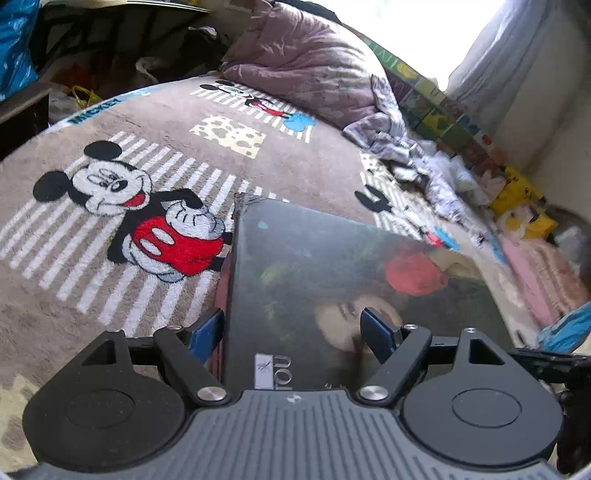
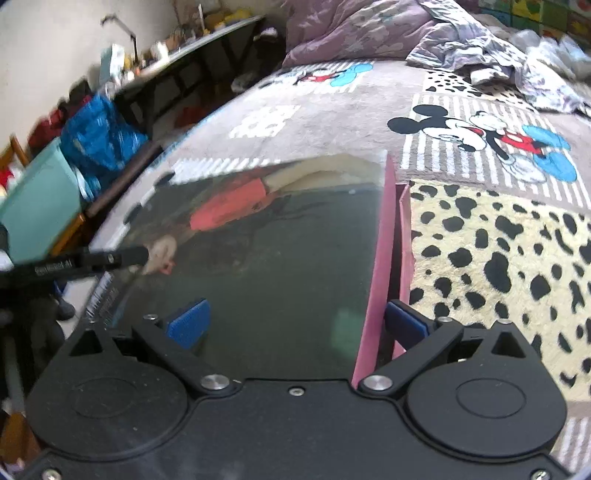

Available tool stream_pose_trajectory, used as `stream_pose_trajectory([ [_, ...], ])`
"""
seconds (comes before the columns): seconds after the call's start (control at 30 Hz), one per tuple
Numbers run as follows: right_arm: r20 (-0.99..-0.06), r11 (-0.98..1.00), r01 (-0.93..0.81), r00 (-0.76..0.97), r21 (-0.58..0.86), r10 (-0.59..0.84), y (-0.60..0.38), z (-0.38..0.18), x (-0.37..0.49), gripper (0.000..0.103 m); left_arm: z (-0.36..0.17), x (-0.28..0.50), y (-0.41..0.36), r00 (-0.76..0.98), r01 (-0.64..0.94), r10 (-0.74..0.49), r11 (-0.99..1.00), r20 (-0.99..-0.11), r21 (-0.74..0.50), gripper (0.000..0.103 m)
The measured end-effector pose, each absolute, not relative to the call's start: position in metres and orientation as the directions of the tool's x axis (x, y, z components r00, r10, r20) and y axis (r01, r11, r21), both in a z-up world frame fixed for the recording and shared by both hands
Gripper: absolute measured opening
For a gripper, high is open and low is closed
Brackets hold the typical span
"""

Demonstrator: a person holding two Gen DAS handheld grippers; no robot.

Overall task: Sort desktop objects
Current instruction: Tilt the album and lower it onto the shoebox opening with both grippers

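A large flat hardcover book with a glossy dark pictured cover and maroon-pink spine [image 1: 332,280] [image 2: 266,258] lies over the brown plush Mickey Mouse blanket [image 1: 155,155] [image 2: 480,236]. The left gripper [image 1: 291,332] and right gripper [image 2: 295,325] each straddle one of its edges, blue pads above and below; whether they pinch it is unclear. Beyond the book, a crumpled mauve quilt [image 1: 306,62] [image 2: 354,26].

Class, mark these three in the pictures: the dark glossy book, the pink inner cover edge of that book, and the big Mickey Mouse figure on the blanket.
dark glossy book [image 1: 314,266], left wrist view, middle of its cover.
pink inner cover edge [image 2: 380,236], right wrist view, midway along the strip.
Mickey Mouse figure [image 1: 162,236], left wrist view, his red shorts.
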State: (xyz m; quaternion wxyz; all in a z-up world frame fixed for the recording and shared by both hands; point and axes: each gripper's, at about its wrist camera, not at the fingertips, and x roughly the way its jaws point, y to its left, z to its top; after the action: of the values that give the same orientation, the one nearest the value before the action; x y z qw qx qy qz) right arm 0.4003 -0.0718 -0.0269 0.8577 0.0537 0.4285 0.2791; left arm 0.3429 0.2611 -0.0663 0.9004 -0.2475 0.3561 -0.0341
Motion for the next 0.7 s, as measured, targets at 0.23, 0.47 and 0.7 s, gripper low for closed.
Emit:
stream_pose_trajectory([
  [0.23,-0.605,0.812,-0.355,0.543,0.463,0.583,-0.112,-0.029,0.393,0.103,-0.092,0.305,0.289,0.783,-0.129,-0.339,0.731,-0.521,-0.670,0.080],
  [0.47,-0.555,0.691,-0.227,0.452,0.686,0.699,-0.125,-0.073,0.404,0.103,-0.109,0.296,0.276,0.769,-0.127,-0.392,0.679,-0.504,-0.723,0.092],
  [0.7,-0.530,0.658,-0.237,0.431,0.715,0.730,-0.136,-0.079,0.391,0.103,-0.108,0.289,0.256,0.755,-0.121,-0.393,0.704,-0.526,-0.700,0.098],
])
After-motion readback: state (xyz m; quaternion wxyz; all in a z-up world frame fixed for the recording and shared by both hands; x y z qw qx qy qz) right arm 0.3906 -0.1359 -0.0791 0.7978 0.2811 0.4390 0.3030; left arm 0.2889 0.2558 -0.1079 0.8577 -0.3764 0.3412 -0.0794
